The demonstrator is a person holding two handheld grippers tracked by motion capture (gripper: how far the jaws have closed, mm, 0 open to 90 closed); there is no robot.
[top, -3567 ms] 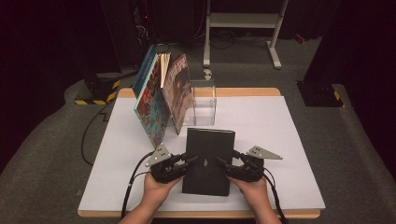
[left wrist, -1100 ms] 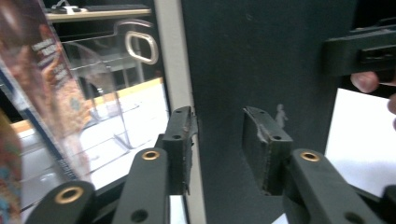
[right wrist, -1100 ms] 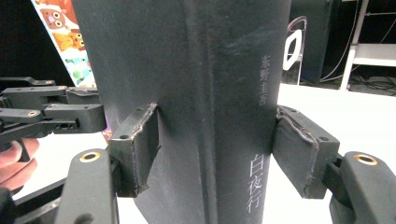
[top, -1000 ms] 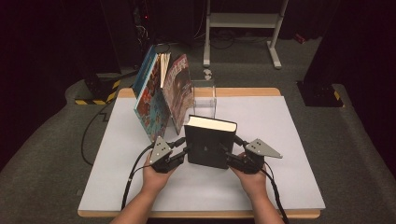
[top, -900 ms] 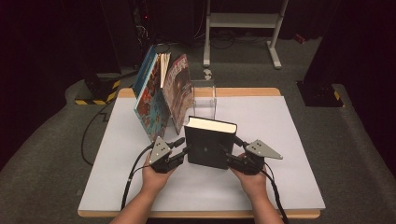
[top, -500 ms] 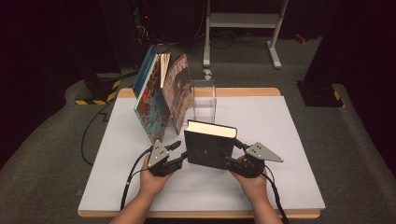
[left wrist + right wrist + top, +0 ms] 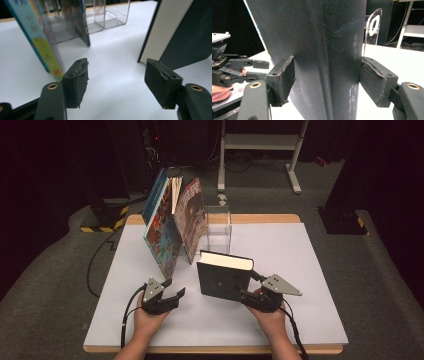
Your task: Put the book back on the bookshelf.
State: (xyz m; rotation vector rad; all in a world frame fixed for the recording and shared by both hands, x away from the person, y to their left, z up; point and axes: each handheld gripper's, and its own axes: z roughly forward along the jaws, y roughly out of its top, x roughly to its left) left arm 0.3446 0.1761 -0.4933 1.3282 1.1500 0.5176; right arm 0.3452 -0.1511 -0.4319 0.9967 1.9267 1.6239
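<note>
White surface (image 7: 310,320), middle: dark book (image 7: 220,280) stood on end, near leaning books (image 7: 165,227) and clear stand (image 7: 220,227). Long axis roughly upright, slightly tilted; page edge up, cover toward person, spine in right tool (image 7: 248,296). Gripped there, jaws just easing wider. Left tool (image 7: 173,288) apart, jaws just opened, empty. Likely mid-shelving; next calls for firm hold, upright carry to stand.

Dark book (image 7: 222,279) stands before the clear stand (image 7: 219,226), apparently right of leaning books (image 7: 172,222).
</note>
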